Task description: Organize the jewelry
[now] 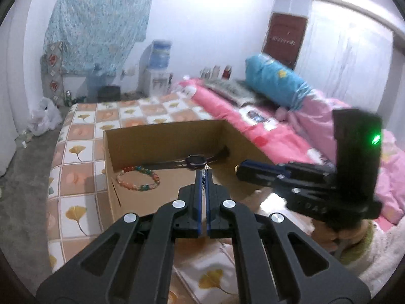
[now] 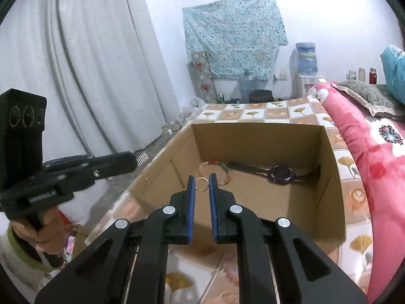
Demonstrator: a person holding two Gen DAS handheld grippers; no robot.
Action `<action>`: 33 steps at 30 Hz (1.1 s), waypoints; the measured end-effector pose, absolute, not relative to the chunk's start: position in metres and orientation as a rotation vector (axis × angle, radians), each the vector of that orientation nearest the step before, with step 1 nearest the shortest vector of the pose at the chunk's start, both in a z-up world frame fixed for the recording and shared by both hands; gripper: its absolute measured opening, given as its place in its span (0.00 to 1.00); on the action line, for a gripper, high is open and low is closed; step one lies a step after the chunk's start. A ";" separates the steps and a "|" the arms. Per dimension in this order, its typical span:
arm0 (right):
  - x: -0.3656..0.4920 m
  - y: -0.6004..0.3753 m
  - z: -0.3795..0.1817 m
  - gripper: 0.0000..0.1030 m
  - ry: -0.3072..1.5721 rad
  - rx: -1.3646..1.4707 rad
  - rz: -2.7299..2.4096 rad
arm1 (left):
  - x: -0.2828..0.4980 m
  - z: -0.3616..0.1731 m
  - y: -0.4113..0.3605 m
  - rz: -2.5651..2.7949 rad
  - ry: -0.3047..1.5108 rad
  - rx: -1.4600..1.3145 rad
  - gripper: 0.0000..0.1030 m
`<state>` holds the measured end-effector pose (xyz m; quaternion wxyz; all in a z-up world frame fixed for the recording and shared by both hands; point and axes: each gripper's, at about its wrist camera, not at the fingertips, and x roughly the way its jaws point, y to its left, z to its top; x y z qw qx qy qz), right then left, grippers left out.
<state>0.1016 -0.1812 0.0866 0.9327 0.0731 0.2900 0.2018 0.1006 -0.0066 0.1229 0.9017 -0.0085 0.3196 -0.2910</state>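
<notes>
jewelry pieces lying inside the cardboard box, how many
2: a beaded bracelet at the left of the cardboard box floor and a watch along its far wall. The near floor is hidden.

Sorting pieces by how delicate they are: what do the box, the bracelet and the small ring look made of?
Box: plain brown cardboard, matte, with folded walls. Bracelet: glossy round beads in orange, green and clear, probably glass or stone. Ring, between the right tool's fingers: thin gold-coloured band, likely metal; too small to be sure.
</notes>
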 end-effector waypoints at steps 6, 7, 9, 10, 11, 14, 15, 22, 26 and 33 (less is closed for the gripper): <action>0.167 -0.197 0.071 0.11 0.785 0.179 0.384 | 0.171 0.087 -0.039 -0.592 0.864 0.004 0.01; 0.176 -0.201 0.067 0.11 0.812 0.186 0.375 | 0.179 0.080 -0.044 -0.595 0.887 0.007 0.01; 0.192 -0.204 0.059 0.11 0.868 0.185 0.367 | 0.194 0.068 -0.051 -0.599 0.924 0.001 0.01; 0.198 -0.207 0.057 0.11 0.885 0.189 0.358 | 0.202 0.062 -0.056 -0.597 0.946 0.003 0.01; 0.206 -0.209 0.053 0.11 0.910 0.194 0.353 | 0.207 0.056 -0.059 -0.598 0.962 -0.001 0.01; 0.217 -0.211 0.046 0.11 0.950 0.187 0.331 | 0.220 0.042 -0.062 -0.575 1.012 -0.024 0.02; 0.218 -0.211 0.045 0.11 0.954 0.179 0.322 | 0.223 0.040 -0.063 -0.572 1.028 -0.035 0.04; 0.221 -0.220 0.039 0.13 0.962 0.202 0.298 | 0.224 0.036 -0.061 -0.559 1.055 -0.061 0.25; 0.218 -0.230 0.045 0.13 0.936 0.229 0.287 | 0.222 0.039 -0.058 -0.543 1.050 -0.057 0.26; 0.197 -0.248 0.066 0.15 0.850 0.272 0.287 | 0.208 0.057 -0.049 -0.538 0.954 -0.068 0.33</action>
